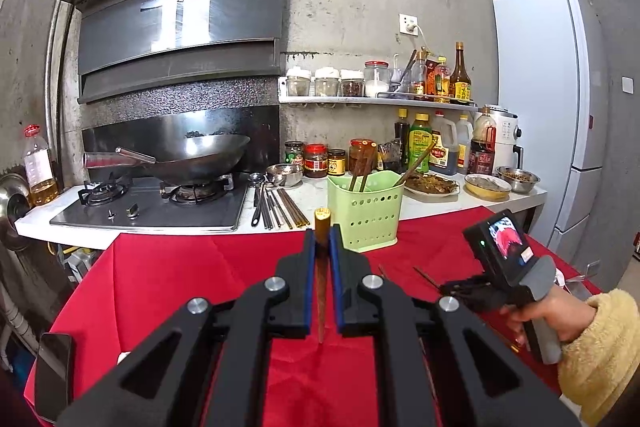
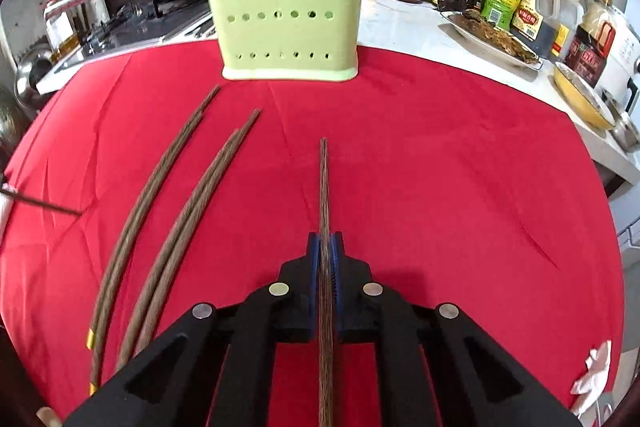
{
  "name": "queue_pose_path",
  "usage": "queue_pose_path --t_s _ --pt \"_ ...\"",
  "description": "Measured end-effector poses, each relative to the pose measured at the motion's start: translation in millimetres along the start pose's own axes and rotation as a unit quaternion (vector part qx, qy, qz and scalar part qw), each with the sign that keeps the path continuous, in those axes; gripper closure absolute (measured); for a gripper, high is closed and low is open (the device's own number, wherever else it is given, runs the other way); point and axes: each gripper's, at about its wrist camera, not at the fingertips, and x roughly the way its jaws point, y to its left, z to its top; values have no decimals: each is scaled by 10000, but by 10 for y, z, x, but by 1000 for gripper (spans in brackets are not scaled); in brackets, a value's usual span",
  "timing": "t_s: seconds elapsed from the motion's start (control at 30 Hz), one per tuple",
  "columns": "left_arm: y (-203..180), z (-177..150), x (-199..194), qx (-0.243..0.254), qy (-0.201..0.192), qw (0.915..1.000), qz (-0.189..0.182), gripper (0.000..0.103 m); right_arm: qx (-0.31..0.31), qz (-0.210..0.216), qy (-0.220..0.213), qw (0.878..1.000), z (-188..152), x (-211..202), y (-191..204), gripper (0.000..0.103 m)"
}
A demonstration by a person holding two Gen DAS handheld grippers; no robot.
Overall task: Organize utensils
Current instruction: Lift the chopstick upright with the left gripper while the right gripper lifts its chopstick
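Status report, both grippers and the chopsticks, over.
Left gripper shut on a chopstick, raised. Right gripper shut on another chopstick, low over the cloth. Four loose chopsticks left. Holder ahead, unobstructed.

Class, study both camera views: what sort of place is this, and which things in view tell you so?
Most likely a home kitchen. A wok sits on a gas stove under a range hood, sauce bottles line the counter, and a fridge stands at the right.

A pale green perforated utensil holder (image 2: 286,23) stands upright on the red cloth, chopsticks inside. Four brown wooden chopsticks (image 2: 160,223) lie paired before it.
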Motion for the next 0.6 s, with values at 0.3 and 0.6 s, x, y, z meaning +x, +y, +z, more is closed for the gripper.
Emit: queue_pose_path --t_s 0.3,0.6 --pt "-32 -18 -34 -4 11 10000 11 96 149 -66 -433 9989 -538 -518 -101 73" --pt "-88 6 -32 43 61 9999 86 96 336 58 -410 9986 -1141 -707 -69 74"
